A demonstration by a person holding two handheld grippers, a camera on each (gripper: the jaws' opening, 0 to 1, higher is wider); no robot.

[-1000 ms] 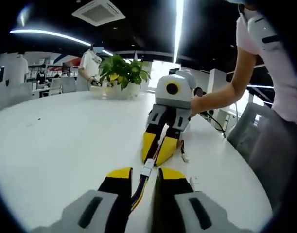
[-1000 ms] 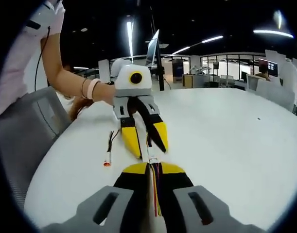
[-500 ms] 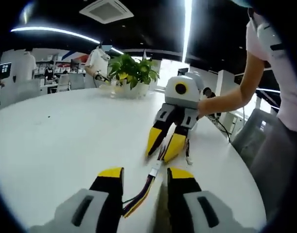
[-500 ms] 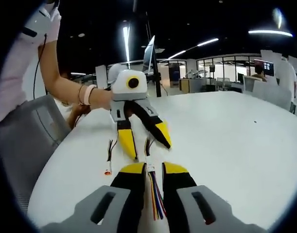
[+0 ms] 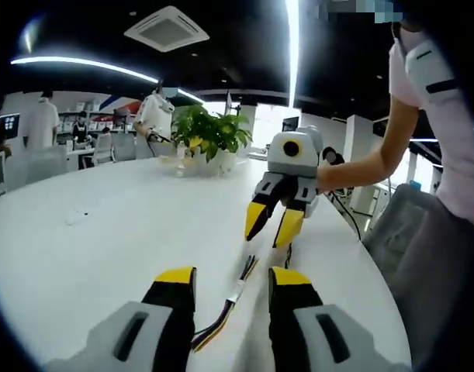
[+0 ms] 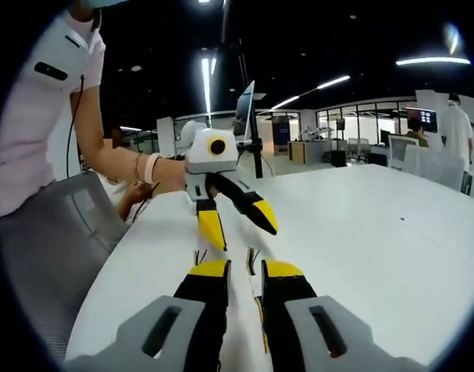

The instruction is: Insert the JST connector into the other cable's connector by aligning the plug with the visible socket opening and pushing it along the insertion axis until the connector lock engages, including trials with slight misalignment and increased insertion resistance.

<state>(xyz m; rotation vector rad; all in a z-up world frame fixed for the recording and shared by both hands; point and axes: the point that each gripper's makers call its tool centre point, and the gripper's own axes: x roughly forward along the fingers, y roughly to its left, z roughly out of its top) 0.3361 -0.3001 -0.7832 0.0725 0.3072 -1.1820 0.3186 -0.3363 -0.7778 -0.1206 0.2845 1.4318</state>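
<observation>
Two yellow-tipped jaws of the left gripper [image 5: 231, 279] rise from the bottom of the left gripper view, standing clearly apart and clamping nothing. Between them, on the white table [image 5: 105, 232], lies the joined cable [image 5: 225, 304]: a small white JST connector [image 5: 237, 291] with multicoloured wires running back toward the camera and dark wires leading on from its far end. The cable rests loose on the tabletop, touching neither jaw as far as can be seen. Beyond it the right gripper [image 5: 273, 225] hangs over the table, its jaws apart and empty, tips pointing down toward the far end of the wires. A person's hand [image 5: 326, 173] holds it from the right, and a grey chair [image 5: 396, 240] stands beside the table edge. Further back a potted plant [image 5: 209, 133] sits on the table, and other people stand in the office behind it.

Seen from the right gripper view, the right gripper [image 6: 245, 271] has its jaws parted with nothing between the pads. The cable [image 6: 255, 291] lies on the table [image 6: 361, 225] between them, mostly hidden by the jaws, with coloured wires showing near the right jaw and dark wire ends just past the tips. The left gripper [image 6: 238, 225] is across the table, jaws wide apart and empty, held by the person's hand [image 6: 163, 172] with a band at the wrist. A monitor [image 6: 245, 108] stands behind it.
</observation>
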